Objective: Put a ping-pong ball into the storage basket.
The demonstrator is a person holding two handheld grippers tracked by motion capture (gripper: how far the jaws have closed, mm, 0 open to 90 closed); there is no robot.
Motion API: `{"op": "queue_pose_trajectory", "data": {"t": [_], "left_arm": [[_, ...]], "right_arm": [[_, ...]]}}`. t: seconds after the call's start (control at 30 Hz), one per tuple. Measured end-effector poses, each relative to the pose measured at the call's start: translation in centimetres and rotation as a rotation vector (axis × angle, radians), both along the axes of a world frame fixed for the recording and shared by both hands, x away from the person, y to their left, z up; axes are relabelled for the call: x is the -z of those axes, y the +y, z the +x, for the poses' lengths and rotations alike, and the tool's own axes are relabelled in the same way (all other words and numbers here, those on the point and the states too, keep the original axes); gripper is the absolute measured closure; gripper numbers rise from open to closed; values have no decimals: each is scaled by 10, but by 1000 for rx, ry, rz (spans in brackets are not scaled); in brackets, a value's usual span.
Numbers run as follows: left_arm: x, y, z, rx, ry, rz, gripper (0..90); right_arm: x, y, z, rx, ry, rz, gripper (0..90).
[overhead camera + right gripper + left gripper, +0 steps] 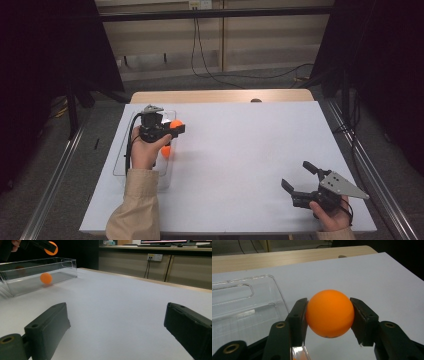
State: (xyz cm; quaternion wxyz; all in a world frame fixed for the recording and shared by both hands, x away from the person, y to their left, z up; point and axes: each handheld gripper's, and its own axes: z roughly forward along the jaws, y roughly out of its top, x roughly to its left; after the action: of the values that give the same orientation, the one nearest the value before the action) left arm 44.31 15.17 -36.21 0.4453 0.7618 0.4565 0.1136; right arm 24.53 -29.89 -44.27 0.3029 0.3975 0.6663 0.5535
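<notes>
While the left gripper's (329, 315) fingers clamp an orange ball (329, 313), the right gripper's (117, 327) gape, seemingly empty.

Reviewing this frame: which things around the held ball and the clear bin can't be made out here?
- Second orange ball: high view, half hidden by the left hand; in or beside the clear bin unclear.
- Held orange ball: left gripper view, sides covered by pads.
- Bin's near end: high view, under the sleeve.

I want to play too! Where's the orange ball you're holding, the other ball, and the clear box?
held orange ball (329, 313), left gripper view: front of the ball.
second orange ball (46, 278), right gripper view: its middle.
clear box (68, 263), right gripper view: end wall.
</notes>
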Motion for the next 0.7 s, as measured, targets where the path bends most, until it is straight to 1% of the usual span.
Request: {"op": "queue_pose_trajectory", "data": {"t": [0.27, 0.47, 0.7], "left_arm": [[0, 4, 0, -12, -2, -1, 509], [-1, 7, 1, -10, 1, 7, 509], [-1, 9, 0, -20, -4, -1, 509]], "right_arm": [[0, 0, 0, -1, 1, 0, 50], [0, 0, 0, -1, 1, 0, 51], [0, 0, 0, -2, 1, 0, 51]]}}
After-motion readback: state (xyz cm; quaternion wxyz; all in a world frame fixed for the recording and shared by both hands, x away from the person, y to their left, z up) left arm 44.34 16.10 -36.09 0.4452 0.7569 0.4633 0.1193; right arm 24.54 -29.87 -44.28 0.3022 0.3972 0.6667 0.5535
